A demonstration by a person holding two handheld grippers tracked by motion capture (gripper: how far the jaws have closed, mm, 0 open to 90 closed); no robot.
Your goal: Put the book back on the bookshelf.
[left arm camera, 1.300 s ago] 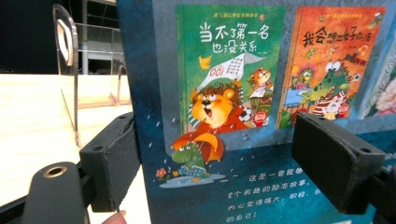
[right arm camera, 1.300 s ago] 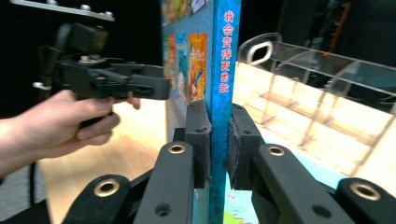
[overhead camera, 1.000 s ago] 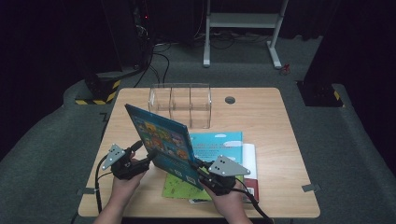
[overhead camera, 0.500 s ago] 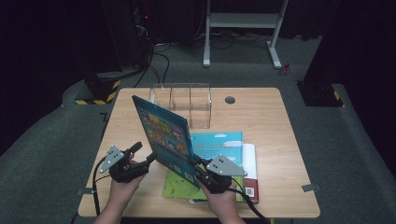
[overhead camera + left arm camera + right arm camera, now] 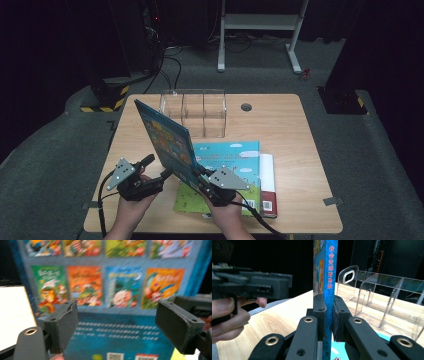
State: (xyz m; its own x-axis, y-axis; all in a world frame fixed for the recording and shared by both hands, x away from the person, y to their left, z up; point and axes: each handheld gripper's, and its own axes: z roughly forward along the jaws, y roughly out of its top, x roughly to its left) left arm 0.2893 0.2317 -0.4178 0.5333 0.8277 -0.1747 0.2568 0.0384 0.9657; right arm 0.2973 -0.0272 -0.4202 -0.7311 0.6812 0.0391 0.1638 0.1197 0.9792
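Note:
A blue picture book [image 5: 167, 140] stands tilted on edge over the table's front. My right gripper [image 5: 200, 176] is shut on its lower edge. In the right gripper view the book's spine [image 5: 329, 277] rises straight up between the closed jaws of the right gripper [image 5: 329, 312]. My left gripper [image 5: 157, 169] is open just left of the book, facing its back cover. The left gripper view has that cover [image 5: 112, 290] close up, with the left gripper [image 5: 117, 325] wide apart in front of it; I cannot tell whether it touches. The right gripper view also catches the left gripper [image 5: 253, 287], held in a hand.
A clear acrylic divider rack [image 5: 194, 112] stands behind the book at mid-table, also seen as the rack [image 5: 384, 297]. Flat under my right hand lie a teal book [image 5: 237, 157], a green book [image 5: 186, 201] and a red-and-white book [image 5: 268, 185]. The wooden table [image 5: 280, 125] has bare room at right.
The blue book has tipped more upright, its top corner rising. My left gripper has drawn slightly back from the book; the right one keeps its hold.

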